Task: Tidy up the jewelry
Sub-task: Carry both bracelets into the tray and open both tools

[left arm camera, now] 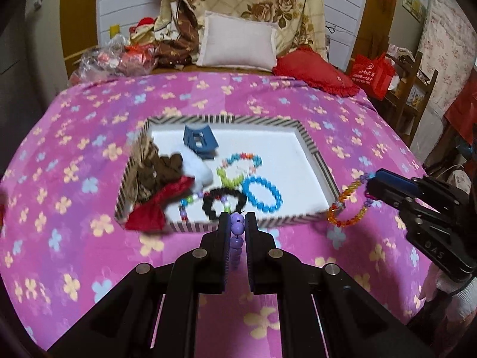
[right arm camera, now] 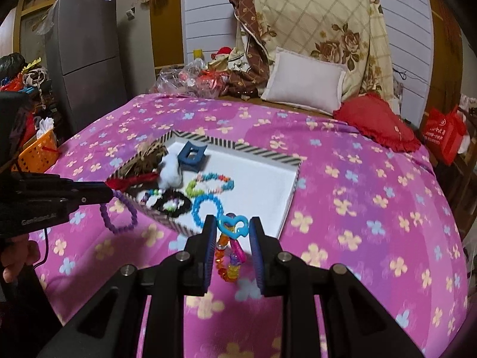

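A: Pink flowered bedspread [left arm camera: 89,137] fills the left wrist view; a striped tray [left arm camera: 226,118] holds bracelets. The left gripper [left arm camera: 237,223] has its jaws narrow on a purple bead bracelet [left arm camera: 237,240] just before the tray.

B: Right wrist view: grey fridge [right arm camera: 86,59], white pillow [right arm camera: 304,88] behind. The right gripper [right arm camera: 232,226] pinches an orange bead bracelet [right arm camera: 226,262] near the tray's corner.
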`<state>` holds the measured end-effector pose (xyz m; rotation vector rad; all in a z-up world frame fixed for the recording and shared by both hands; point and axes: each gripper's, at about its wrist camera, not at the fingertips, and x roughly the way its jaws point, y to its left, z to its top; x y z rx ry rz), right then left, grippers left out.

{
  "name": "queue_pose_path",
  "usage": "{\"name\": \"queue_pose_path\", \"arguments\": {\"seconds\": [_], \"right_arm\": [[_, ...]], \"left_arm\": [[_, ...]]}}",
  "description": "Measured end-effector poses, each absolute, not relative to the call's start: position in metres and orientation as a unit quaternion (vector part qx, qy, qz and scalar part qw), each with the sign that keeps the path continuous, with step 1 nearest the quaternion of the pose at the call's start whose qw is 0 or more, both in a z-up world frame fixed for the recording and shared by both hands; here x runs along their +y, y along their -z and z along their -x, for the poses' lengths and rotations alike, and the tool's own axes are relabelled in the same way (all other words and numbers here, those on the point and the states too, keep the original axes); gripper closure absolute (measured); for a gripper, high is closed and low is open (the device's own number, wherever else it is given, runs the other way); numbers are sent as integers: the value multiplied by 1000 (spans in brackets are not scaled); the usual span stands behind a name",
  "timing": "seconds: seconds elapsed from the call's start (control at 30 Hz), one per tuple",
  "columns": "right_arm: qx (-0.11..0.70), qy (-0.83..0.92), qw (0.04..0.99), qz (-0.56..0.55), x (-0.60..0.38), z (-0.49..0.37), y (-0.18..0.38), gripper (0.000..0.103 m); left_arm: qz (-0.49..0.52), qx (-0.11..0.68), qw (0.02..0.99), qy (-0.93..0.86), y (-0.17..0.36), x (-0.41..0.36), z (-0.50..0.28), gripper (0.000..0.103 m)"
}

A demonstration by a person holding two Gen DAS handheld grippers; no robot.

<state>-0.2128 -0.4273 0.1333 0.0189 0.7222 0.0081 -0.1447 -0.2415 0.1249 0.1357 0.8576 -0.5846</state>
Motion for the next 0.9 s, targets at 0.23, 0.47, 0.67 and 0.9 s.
{"name": "queue_pose_path", "arguments": {"seconds": [0.23,0.47,0.67,0.9], "right_arm": [[373,-8,928,-16,-432,176,-122,80],[407,-17,912,-43,-443,148,-86,80],[429,21,902,-37,-464,133,-59,80],[428,19,903,-29,-469,138,-47,80]], "left_arm": [[-72,405,869,277,-135,-264,129,90],[-66,418,859,289,-130,-304,106,90],[-46,448,842,298,-105,-347,72,90],[-44,482,819,307,-72,-384,36,90]]}}
